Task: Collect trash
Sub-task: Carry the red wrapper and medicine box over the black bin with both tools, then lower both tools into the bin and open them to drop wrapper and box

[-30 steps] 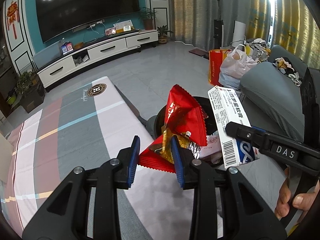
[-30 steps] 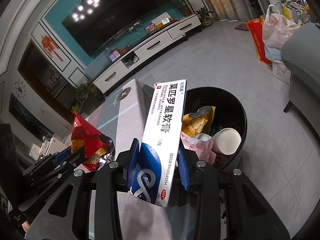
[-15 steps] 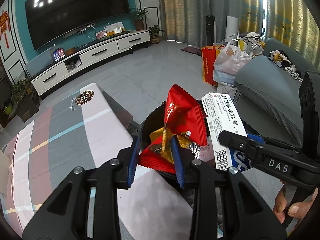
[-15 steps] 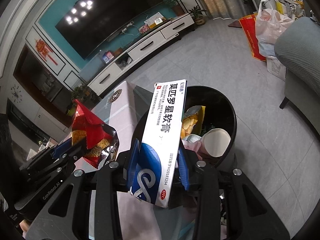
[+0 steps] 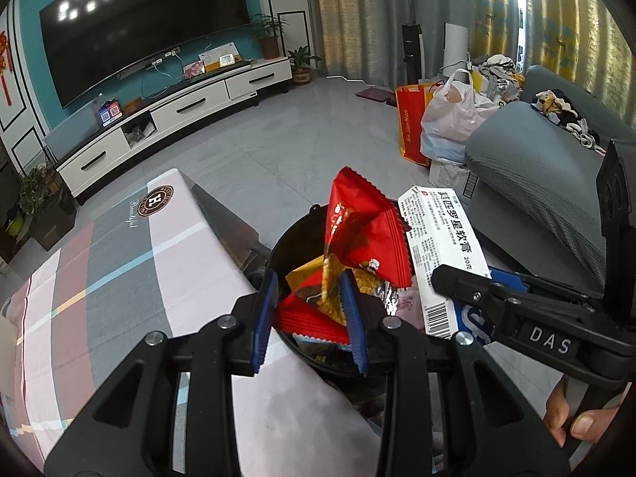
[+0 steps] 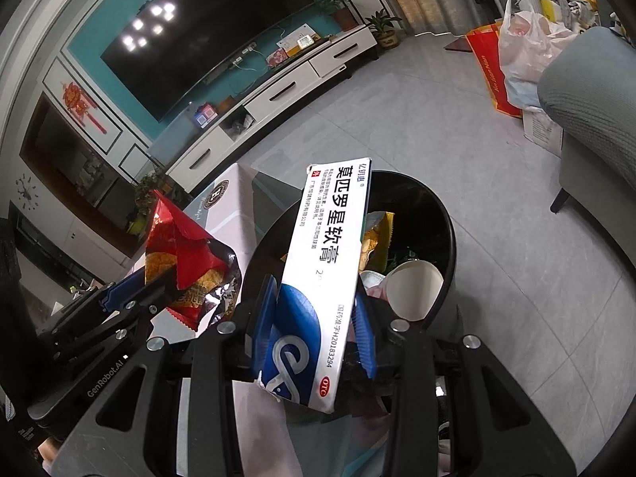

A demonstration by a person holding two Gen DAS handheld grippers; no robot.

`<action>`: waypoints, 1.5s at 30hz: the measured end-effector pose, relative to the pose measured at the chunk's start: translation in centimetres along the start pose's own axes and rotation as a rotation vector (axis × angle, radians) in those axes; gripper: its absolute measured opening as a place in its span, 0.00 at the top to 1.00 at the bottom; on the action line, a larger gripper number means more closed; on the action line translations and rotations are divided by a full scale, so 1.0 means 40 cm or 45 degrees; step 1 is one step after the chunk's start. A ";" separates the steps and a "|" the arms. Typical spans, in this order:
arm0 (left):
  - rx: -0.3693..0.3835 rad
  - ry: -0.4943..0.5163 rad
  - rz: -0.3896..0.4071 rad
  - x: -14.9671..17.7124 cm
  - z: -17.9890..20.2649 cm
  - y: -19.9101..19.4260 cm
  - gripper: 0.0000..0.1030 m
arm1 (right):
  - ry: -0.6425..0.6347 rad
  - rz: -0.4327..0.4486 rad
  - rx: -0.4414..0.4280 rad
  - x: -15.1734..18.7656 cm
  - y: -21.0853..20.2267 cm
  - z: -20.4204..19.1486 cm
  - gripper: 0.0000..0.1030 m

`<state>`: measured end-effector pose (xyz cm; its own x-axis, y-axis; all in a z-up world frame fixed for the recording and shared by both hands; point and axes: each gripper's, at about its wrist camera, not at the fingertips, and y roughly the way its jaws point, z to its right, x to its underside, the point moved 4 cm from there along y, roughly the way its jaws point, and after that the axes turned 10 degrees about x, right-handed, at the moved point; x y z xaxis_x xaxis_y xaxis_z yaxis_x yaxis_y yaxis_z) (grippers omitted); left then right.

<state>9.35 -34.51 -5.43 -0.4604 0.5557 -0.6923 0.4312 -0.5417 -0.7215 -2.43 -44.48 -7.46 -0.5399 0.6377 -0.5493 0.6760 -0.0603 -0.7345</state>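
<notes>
My left gripper (image 5: 309, 310) is shut on a red snack wrapper (image 5: 363, 234), held over the near rim of the black trash bin (image 5: 286, 242). My right gripper (image 6: 314, 326) is shut on a white and blue medicine box (image 6: 326, 262), held upright over the same bin (image 6: 441, 214). The bin holds a paper cup (image 6: 415, 286), a yellow wrapper (image 6: 377, 238) and other trash. The box (image 5: 441, 246) and right gripper (image 5: 477, 294) show at the right of the left wrist view. The wrapper (image 6: 179, 246) and left gripper (image 6: 131, 298) show at the left of the right wrist view.
A table with a striped pink and grey cloth (image 5: 119, 270) lies left of the bin. A grey sofa (image 5: 532, 167) stands to the right, with bags (image 5: 445, 119) beside it. A TV cabinet (image 5: 179, 115) runs along the far wall.
Both grippers have moved forward off the table edge, so that the wrapper and the box now hang over the bin opening. Both grips are unchanged.
</notes>
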 end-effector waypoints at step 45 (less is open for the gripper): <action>-0.015 0.023 -0.077 -0.005 0.004 0.114 0.66 | -0.053 -0.050 0.100 -0.001 0.084 -0.022 0.64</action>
<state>11.27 -37.18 -8.58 -0.4719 0.5982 -0.6477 0.4127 -0.4993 -0.7618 0.32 -44.03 -9.56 -0.5865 0.6084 -0.5346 0.6137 -0.0969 -0.7836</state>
